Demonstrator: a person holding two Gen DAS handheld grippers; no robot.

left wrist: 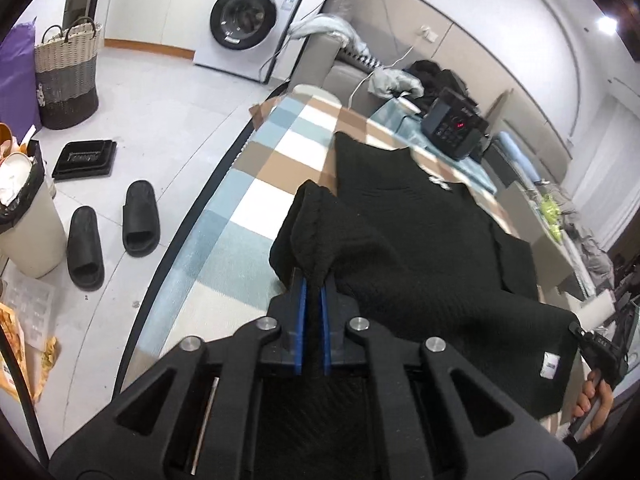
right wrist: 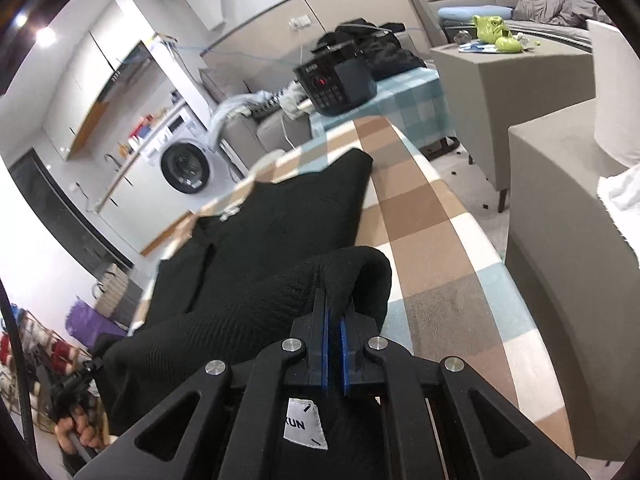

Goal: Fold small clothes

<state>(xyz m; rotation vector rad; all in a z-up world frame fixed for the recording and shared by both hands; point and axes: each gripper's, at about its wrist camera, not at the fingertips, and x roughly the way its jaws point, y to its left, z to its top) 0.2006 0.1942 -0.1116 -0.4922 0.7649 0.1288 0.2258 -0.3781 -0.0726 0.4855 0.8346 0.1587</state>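
A black knit garment (left wrist: 416, 236) lies spread on a checked blue, brown and white cloth (left wrist: 256, 200) over the table. My left gripper (left wrist: 314, 280) is shut on a bunched near-left corner of the garment, lifted off the cloth. My right gripper (right wrist: 334, 300) is shut on the near-right corner of the same garment (right wrist: 280, 216), folded over the fingertips. A white label (right wrist: 304, 426) hangs by the right gripper. The right gripper also shows in the left wrist view (left wrist: 600, 352), at the garment's edge.
A black device with a red display (left wrist: 454, 124) sits at the table's far end beside dark clothes. On the floor to the left are black slippers (left wrist: 108, 236), a bin (left wrist: 24, 216), a basket (left wrist: 66, 76) and a washing machine (left wrist: 248, 16). Grey sofa units (right wrist: 560, 240) stand right of the table.
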